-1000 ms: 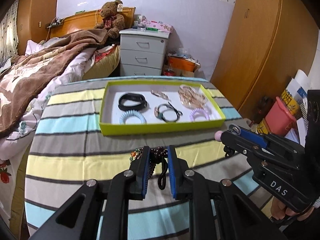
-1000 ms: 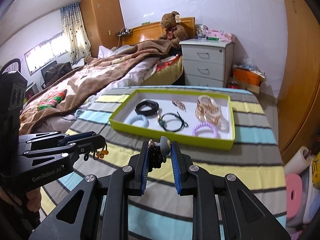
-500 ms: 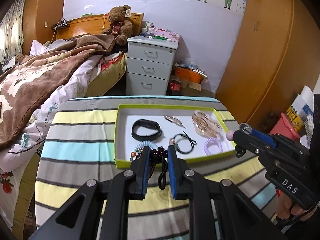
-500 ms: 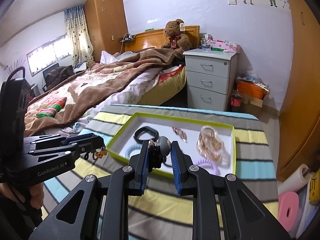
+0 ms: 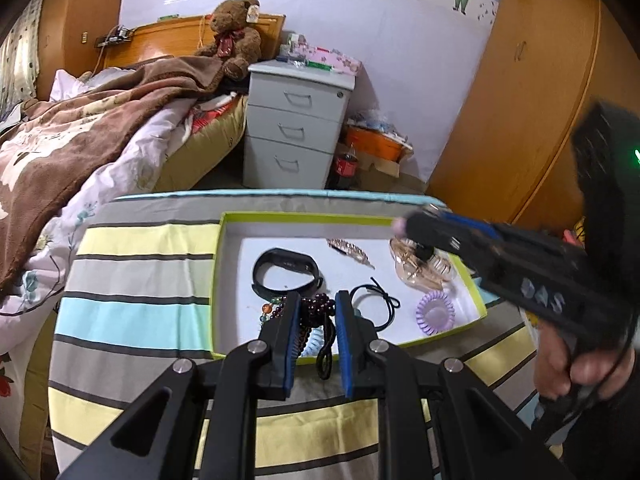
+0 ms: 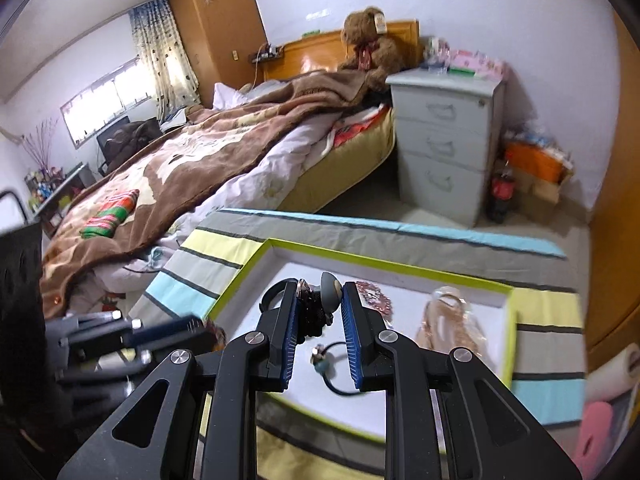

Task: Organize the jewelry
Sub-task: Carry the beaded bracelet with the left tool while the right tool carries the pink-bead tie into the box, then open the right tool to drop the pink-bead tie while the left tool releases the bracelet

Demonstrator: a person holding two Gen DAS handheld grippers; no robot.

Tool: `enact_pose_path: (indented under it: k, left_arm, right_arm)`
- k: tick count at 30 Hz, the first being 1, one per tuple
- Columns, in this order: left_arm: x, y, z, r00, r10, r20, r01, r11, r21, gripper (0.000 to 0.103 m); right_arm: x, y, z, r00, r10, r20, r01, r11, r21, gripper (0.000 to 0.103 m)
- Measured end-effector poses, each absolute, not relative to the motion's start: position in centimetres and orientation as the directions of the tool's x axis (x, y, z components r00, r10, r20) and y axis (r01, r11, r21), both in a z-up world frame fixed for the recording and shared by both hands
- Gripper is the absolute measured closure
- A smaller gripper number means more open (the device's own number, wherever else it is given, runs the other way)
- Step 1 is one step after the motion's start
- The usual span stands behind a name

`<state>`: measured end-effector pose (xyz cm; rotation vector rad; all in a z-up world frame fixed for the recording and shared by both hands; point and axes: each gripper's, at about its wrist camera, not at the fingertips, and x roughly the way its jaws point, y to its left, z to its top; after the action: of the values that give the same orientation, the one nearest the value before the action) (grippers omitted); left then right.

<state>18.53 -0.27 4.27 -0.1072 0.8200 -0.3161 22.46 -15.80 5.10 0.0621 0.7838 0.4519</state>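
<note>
**Jewelry carried over the tray, two pieces not yet set down**

Jewelry is split between the grippers and the green-rimmed tray (image 5: 224,280) on the striped desk (image 5: 140,240). The left gripper (image 5: 316,320) is clamped narrow on a dark beaded bracelet (image 5: 316,306), whose cord loop hangs down over the tray's 6 o'clock edge. The right gripper (image 6: 320,316) pinches a small dark hair accessory with a grey knob (image 6: 330,292) above the tray's middle.

Risks, as I judge them: the dangling loop could snag the tray rim and drag the tray; releasing too near that edge could drop the beads onto the desk. Both grippers crowd one small tray, so they might collide or disturb pieces already laid out.

Inside the tray: a black wristband (image 5: 286,270) at 9 o'clock, a leaf-shaped clip (image 5: 350,250) at 12, a gold-toned hair claw (image 5: 420,270) at 2, a purple spiral hair tie (image 5: 435,312) at 4, a black elastic (image 5: 372,306) in the centre, and a blue spiral tie (image 5: 314,342) at 6, partly hidden.
</note>
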Motion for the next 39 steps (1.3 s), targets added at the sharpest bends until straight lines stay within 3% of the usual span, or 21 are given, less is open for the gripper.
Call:
enact_pose_path:
  k: [8, 20, 39]
  left_arm:
    - [20.0, -1.2, 2.0, 0.603, -0.313, -0.733, 0.233, 0.949, -0.213, 0.085]
    - [21.5, -1.6, 0.1, 0.576, -0.309, -0.757, 0.218, 0.95, -0.221, 0.085]
    - [22.3, -2.1, -1.3, 0.547, -0.301, -0.782, 0.202, 0.953, -0.226, 0.084]
  right_arm:
    - [26.7, -15.3, 1.6, 0.529, 0.433, -0.73, -0.361, 0.893, 0.267, 0.081]
    - [29.1, -14.0, -1.4, 0.478, 0.396, -0.784, -0.369, 0.901, 0.23, 0.081]
    - [28.4, -12.9, -2.2, 0.552, 0.239, -0.799, -0.403, 0.915, -0.005, 0.081]
